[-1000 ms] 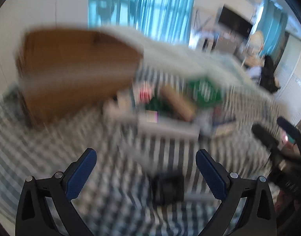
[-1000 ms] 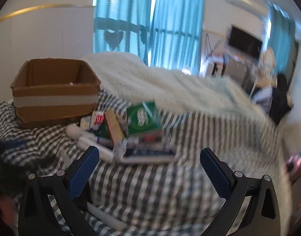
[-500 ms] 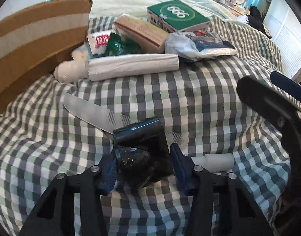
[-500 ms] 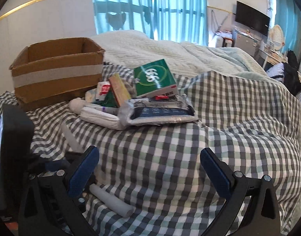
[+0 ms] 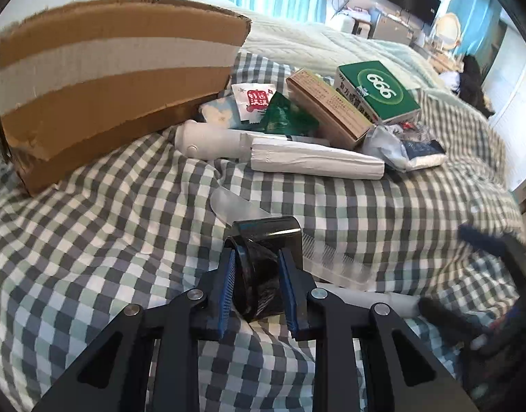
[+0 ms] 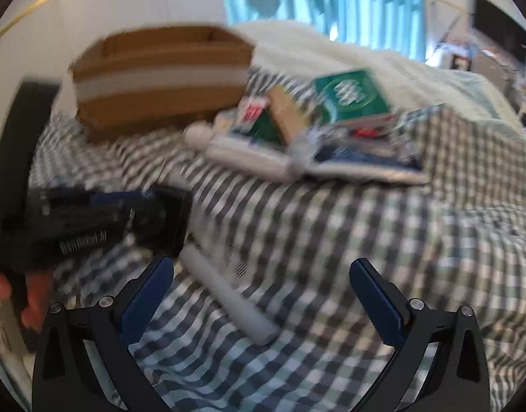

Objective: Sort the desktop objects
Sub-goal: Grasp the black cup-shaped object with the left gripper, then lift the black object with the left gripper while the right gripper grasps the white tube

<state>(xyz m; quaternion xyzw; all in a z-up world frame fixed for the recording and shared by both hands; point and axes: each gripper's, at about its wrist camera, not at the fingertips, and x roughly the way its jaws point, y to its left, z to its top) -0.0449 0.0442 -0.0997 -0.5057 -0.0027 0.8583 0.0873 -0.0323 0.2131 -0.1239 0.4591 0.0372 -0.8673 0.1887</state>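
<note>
My left gripper (image 5: 256, 274) is closing, and its blue pads (image 5: 228, 281) press on both sides of a glossy black roll (image 5: 263, 261) that rests on the checked bedspread (image 5: 108, 240). Under the roll lies a clear plastic comb (image 5: 233, 206). A white cylinder (image 6: 228, 295) lies just right of the roll, between the wide-open fingers of my right gripper (image 6: 263, 292), which hangs over it with nothing held. The brown cardboard box (image 5: 108, 79) with a pale tape band stands at the back left. The right wrist view is blurred.
Beside the box lies a heap: a white bottle (image 5: 211, 140), a white wrapped stick (image 5: 314, 163), a brown carton (image 5: 328, 106), a green carton (image 5: 376, 89), sachets (image 5: 254, 99) and a blue-and-white packet (image 5: 417, 151). A pale quilt (image 5: 314, 41) lies behind.
The left jaws went from wide open to pressing on the black roll. The right gripper sank and tilted down toward the white cylinder, still open.
</note>
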